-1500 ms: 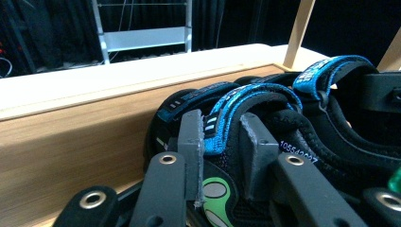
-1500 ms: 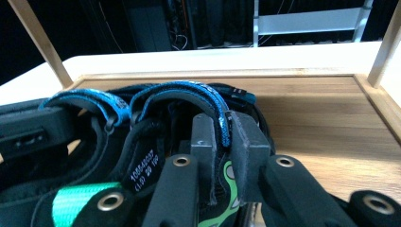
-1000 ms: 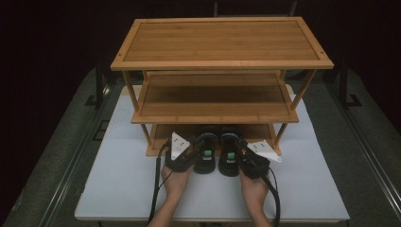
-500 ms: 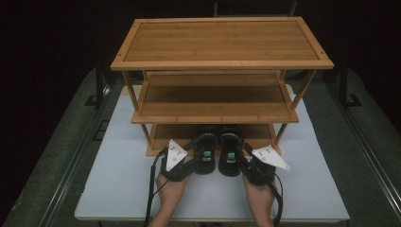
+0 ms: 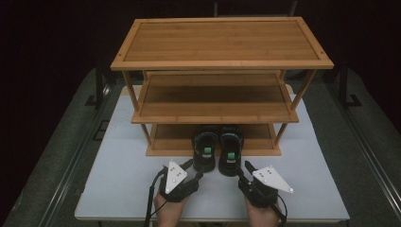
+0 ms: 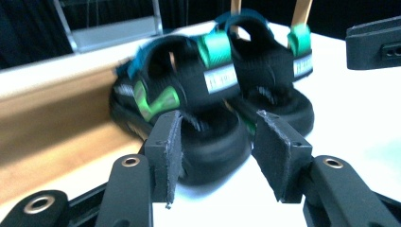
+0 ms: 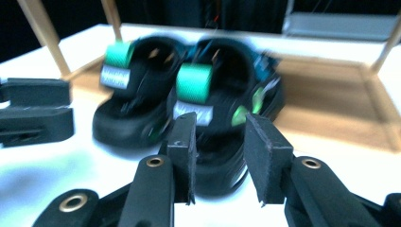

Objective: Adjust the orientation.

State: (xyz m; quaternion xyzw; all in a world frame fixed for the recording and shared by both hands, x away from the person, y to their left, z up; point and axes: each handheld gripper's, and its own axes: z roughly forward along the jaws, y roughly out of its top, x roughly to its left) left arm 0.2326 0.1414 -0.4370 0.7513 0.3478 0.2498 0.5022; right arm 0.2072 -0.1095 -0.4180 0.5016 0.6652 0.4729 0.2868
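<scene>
so the pair of black sandals [image 5: 217, 151] sits toes-in on the rack's bottom shelf [image 5: 170, 137], heels over the white table [image 5: 118, 189], with the left gripper [image 5: 189, 174] and right gripper [image 5: 246, 176] just behind them, both jaws spread, holding nothing.

Dark room, lit worktop

White worktop [image 5: 118, 189] at frame centre, brightly lit from above. Three-tier bamboo shelf rack [image 5: 222, 42] stands on it. Grey floor [image 5: 56, 142] with metal rails left and right. Black surroundings across the top.
</scene>
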